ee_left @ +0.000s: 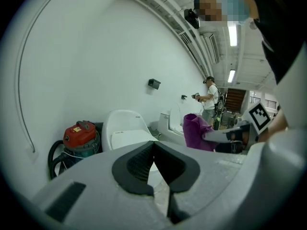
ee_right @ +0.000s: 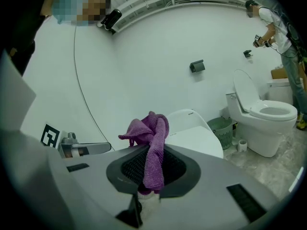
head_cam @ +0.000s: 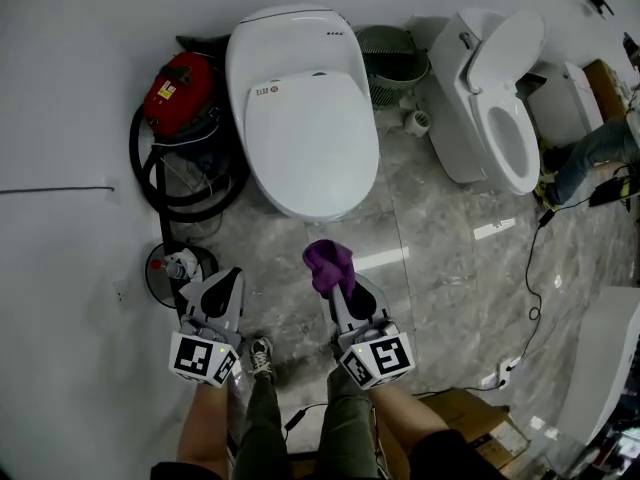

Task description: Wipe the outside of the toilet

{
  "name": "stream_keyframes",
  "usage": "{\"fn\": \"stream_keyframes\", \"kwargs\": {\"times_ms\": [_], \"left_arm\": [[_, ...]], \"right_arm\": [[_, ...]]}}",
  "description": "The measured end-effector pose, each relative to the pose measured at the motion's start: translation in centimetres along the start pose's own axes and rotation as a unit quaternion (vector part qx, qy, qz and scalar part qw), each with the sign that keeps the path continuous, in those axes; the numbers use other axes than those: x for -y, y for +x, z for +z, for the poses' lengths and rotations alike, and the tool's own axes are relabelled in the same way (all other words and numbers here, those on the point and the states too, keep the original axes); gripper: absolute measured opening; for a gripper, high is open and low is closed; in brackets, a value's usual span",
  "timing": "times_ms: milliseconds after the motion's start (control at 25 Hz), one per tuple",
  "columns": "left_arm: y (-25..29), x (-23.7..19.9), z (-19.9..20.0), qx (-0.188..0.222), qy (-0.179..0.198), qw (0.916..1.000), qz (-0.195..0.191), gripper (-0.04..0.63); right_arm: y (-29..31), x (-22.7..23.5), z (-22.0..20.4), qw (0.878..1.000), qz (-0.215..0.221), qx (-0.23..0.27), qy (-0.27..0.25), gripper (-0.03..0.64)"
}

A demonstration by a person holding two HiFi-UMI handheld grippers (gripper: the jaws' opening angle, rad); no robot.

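Note:
A white toilet [head_cam: 300,108] with its lid down stands against the wall, straight ahead of me; it also shows in the left gripper view [ee_left: 125,128] and behind the cloth in the right gripper view [ee_right: 194,133]. My right gripper [head_cam: 341,281] is shut on a purple cloth [head_cam: 328,261], held in the air just short of the bowl's front. The cloth [ee_right: 152,128] bunches up out of the right gripper [ee_right: 151,150]. My left gripper [head_cam: 231,277] hangs to the left, its tips [ee_left: 154,145] touching, with nothing in them. The cloth [ee_left: 195,131] shows at its right.
A red vacuum [head_cam: 180,88] with a black hose sits left of the toilet. A green basket [head_cam: 392,60] and a second toilet [head_cam: 500,98] with its lid up stand to the right. A cable [head_cam: 530,268] crosses the floor. Another person [ee_right: 276,28] works at the far right.

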State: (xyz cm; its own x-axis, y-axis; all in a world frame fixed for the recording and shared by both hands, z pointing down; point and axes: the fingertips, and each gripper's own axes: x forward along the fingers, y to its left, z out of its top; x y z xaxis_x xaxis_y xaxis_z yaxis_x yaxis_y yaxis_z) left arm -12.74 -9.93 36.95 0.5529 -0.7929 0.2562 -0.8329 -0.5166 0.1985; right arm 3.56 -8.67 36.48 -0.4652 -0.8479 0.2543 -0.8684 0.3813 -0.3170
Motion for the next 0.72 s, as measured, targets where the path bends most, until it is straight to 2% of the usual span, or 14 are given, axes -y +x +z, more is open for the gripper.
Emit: {"fn": "stream_keyframes", "kwargs": {"times_ms": [240, 400, 560, 720], "left_arm": [[2.4, -1.4, -4.2, 0.009, 0.004, 0.9999, -0.012, 0.006], [4.2, -1.1, -7.0, 0.027, -0.003, 0.9994, -0.02, 0.006], [5.3, -1.1, -9.9, 0.047, 0.0, 0.9987, -0.019, 0.006], [6.5, -2.7, -13.5, 0.057, 0.008, 0.9982, -0.015, 0.006]], "right_arm": [[1.9, 1.1, -5.8, 1.0, -0.001, 0.005, 0.01, 0.044], [3.1, 2.2, -8.0, 1.0, 0.004, 0.015, -0.009, 0.044], [4.4, 3.2, -11.2, 0.999, 0.021, 0.026, -0.021, 0.044], [6.9, 4.0, -15.2, 0.998, 0.046, 0.029, -0.042, 0.044]]}}
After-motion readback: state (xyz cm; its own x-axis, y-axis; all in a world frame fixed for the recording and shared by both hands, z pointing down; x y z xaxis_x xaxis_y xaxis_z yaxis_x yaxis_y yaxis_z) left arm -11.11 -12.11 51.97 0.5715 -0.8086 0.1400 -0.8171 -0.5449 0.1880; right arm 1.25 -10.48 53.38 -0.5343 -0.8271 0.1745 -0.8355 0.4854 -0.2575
